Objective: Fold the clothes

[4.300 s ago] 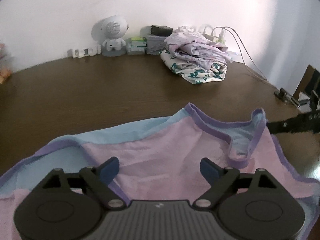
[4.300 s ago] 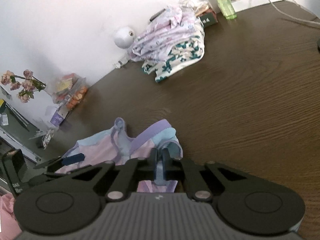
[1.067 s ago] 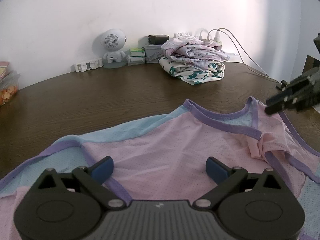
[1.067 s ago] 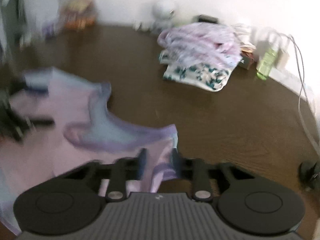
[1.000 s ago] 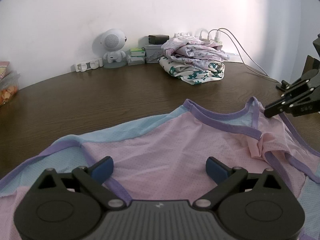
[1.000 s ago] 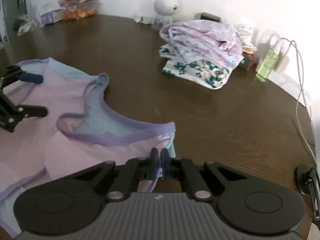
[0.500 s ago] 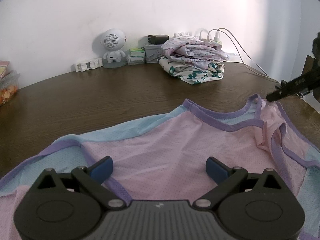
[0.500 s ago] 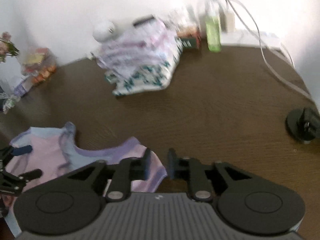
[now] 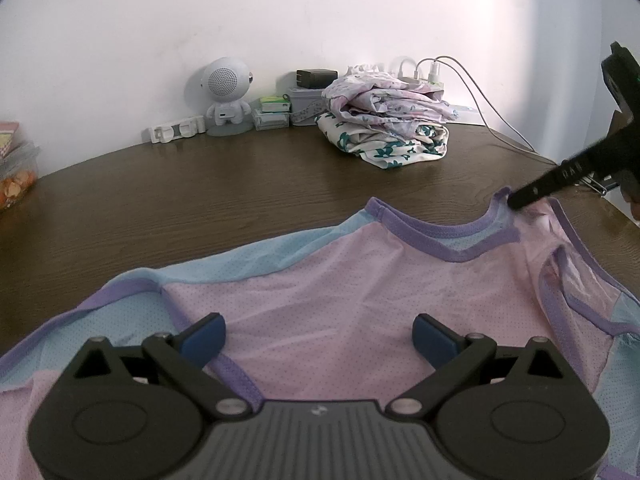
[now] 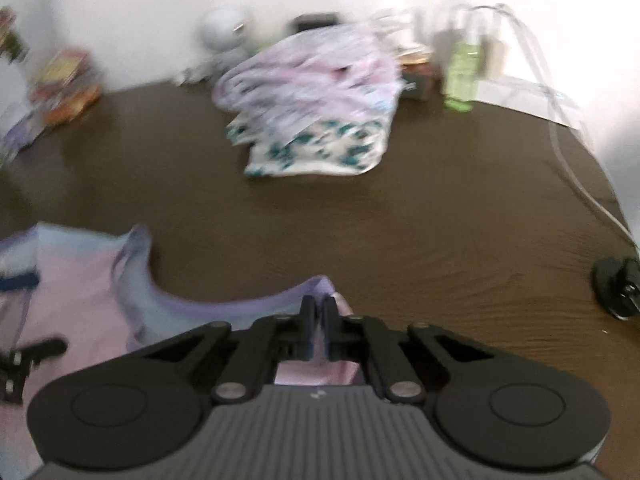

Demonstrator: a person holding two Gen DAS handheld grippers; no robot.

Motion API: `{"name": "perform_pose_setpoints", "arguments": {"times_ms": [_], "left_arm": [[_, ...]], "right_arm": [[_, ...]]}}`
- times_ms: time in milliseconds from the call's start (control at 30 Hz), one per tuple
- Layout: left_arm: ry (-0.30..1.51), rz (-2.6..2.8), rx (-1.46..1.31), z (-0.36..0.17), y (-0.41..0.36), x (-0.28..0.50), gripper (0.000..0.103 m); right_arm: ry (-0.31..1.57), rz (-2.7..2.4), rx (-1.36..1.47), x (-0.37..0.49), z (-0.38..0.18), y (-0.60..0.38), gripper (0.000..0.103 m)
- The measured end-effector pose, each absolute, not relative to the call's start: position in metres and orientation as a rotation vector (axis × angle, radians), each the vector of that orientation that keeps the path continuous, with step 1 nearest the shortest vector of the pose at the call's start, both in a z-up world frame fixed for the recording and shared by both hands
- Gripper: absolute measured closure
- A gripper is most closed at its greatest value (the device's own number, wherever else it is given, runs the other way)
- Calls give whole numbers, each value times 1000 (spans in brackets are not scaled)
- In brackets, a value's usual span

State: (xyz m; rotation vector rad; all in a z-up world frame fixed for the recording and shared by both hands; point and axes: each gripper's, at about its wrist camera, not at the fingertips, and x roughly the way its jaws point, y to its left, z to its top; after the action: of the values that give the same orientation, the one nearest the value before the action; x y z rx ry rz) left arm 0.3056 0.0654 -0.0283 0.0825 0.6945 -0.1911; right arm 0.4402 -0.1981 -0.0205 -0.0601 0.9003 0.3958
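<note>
From the left wrist view, the left gripper (image 9: 319, 330) has its fingers spread wide over the pink, blue and purple top (image 9: 360, 300), which lies flat on the dark wooden surface (image 9: 200, 200) and fills the lower half of the frame. At two o'clock the right gripper (image 9: 520, 201) pinches the top's purple shoulder edge. A stack of folded clothes (image 9: 390, 128) sits at twelve to one o'clock by the wall, with a small white robot-shaped speaker (image 9: 228, 96) at eleven o'clock. From the right wrist view, which is blurred, the right gripper (image 10: 319, 330) has just closed its fingers to a narrow gap, apparently clamping the top (image 10: 80, 288) at its purple-trimmed corner. The top spreads toward nine o'clock; the folded stack (image 10: 312, 108) lies at twelve o'clock.
</note>
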Motion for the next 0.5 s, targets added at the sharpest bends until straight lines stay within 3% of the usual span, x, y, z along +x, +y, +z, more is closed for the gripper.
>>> {"name": "perform_pose_setpoints", "arguments": {"times_ms": [167,200,233,267,300,500], "left_arm": [[695,-192,82,-28,65,305,3],[695,-192,82,-28,65,305,3],[695,-192,82,-28,65,305,3],[695,-191,82,-28,65,305,2],[695,-191,82,-28,65,305,2],[695,-191,83,-28,65,305,2]], "right_arm": [[889,399,19,443,-15,-216,96],[885,415,41,441,-12,-220,88],[866,428,52,433,-7,-224,70],[847,441,62,425,-1,-228,58],[832,458,56,418,3,-229,52],[848,622,-70,331,11,-231,62]]}}
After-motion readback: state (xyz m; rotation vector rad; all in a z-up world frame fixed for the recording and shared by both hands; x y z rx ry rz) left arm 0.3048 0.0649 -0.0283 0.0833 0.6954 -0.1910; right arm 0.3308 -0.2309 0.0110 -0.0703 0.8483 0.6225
